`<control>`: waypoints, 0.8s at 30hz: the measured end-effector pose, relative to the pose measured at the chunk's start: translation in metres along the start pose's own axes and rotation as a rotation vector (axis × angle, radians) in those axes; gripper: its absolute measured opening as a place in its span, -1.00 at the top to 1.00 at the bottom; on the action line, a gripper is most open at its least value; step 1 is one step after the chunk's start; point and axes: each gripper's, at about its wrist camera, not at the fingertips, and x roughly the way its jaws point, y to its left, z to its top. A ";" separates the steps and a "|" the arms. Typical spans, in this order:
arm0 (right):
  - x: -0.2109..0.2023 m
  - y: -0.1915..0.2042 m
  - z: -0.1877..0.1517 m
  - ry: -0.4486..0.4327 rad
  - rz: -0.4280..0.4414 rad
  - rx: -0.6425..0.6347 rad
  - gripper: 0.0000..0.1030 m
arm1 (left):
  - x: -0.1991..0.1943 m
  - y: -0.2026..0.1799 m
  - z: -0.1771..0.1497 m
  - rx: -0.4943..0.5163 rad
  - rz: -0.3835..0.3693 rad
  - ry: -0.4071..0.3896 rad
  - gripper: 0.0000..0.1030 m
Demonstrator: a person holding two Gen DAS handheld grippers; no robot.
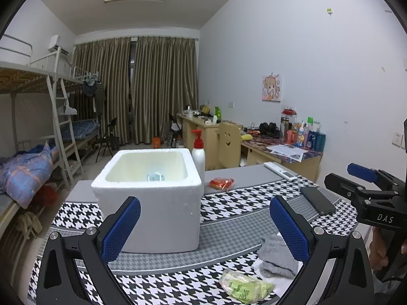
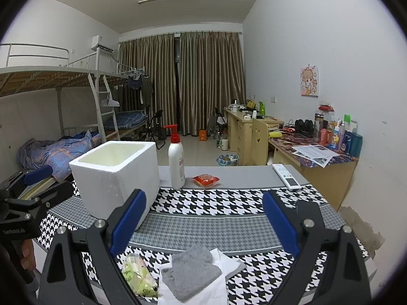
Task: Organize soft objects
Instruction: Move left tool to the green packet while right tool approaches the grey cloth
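The left gripper (image 1: 204,225) hung with jaws wide apart and empty, the foam box (image 1: 150,193) straight ahead between them; the green packet (image 2: 138,275) lay low and left of the cloth (image 2: 190,272); the right gripper (image 2: 204,222), jaws likewise spread and empty, stood nearly over the cloth, so it seemed the nearer hand for a downward reach.

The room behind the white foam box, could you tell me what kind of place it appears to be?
Most likely a shared dormitory room. Metal bunk beds with a ladder line the left wall, wooden study desks cluttered with bottles and papers run along the right wall, and long curtains cover the far window.
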 end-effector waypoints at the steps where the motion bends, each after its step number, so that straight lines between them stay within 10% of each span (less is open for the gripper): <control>1: 0.000 0.000 -0.001 0.003 0.000 0.000 -0.85 | 0.000 0.000 -0.001 0.001 0.001 0.002 -0.98; 24: 0.009 0.001 -0.028 0.058 0.009 0.011 -0.85 | 0.004 -0.011 -0.024 -0.001 -0.028 0.044 -0.98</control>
